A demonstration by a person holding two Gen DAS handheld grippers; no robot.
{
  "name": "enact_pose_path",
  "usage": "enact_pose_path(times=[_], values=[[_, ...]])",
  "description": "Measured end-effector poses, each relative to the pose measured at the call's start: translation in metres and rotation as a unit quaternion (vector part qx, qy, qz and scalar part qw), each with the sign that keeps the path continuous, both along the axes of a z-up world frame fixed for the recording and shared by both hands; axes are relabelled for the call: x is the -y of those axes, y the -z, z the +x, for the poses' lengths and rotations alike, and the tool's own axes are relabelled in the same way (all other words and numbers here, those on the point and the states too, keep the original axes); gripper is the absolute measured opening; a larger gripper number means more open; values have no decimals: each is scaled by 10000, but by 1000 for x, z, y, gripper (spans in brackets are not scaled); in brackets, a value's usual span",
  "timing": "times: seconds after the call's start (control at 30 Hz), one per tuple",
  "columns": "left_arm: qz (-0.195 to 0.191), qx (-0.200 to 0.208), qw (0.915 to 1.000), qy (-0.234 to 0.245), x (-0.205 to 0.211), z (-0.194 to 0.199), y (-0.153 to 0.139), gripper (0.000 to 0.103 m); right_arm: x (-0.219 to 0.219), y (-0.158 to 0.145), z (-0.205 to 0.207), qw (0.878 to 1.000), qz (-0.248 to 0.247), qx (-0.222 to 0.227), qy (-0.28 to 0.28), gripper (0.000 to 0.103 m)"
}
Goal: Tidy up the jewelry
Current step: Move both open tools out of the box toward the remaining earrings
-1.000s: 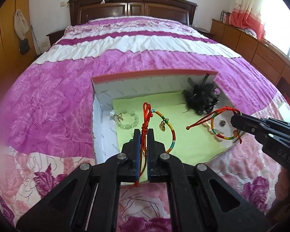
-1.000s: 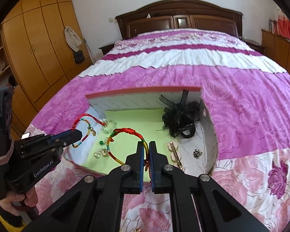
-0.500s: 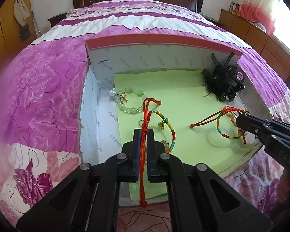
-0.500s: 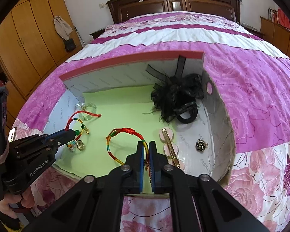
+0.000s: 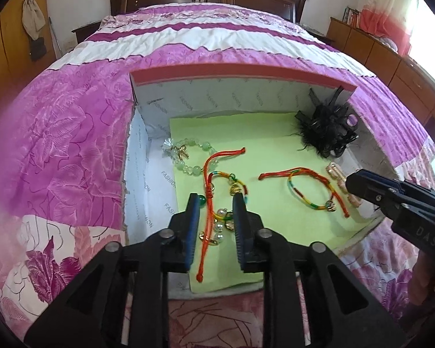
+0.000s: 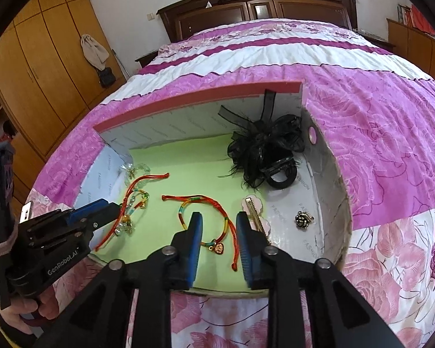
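An open box with a green liner sits on the bed. My left gripper is open over a red-cord bracelet with charms that lies loose on the liner; it also shows in the right wrist view. My right gripper is open over a second red and rainbow cord bracelet, also lying loose, seen in the left wrist view too. A pale green bead bracelet lies at the liner's left.
A black feathered hair clip sits in the box's far right corner. A pink hair clip and a small dark brooch lie on the box's right strip. The box walls ring the liner. Purple floral bedding surrounds the box.
Both grippers have opened and let go of their bracelets, which now lie on the green liner. Both grippers sit lower and closer to the box than a second ago.
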State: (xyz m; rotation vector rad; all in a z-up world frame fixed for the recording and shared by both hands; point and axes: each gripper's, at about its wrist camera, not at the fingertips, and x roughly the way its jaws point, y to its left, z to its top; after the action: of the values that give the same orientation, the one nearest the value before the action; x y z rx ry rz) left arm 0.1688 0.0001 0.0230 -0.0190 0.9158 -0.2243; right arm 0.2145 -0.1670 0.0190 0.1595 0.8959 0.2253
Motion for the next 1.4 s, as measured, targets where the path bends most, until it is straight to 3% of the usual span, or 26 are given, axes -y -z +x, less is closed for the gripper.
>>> enact_pose_path(times=[0.77, 1.4], values=[[-314, 248, 9982, 450, 15, -68, -46, 17, 17, -52, -71, 9997, 168, 174, 28, 27], [-195, -130, 9978, 625, 19, -110, -29, 18, 14, -33, -129, 9993, 228, -293, 38, 27]])
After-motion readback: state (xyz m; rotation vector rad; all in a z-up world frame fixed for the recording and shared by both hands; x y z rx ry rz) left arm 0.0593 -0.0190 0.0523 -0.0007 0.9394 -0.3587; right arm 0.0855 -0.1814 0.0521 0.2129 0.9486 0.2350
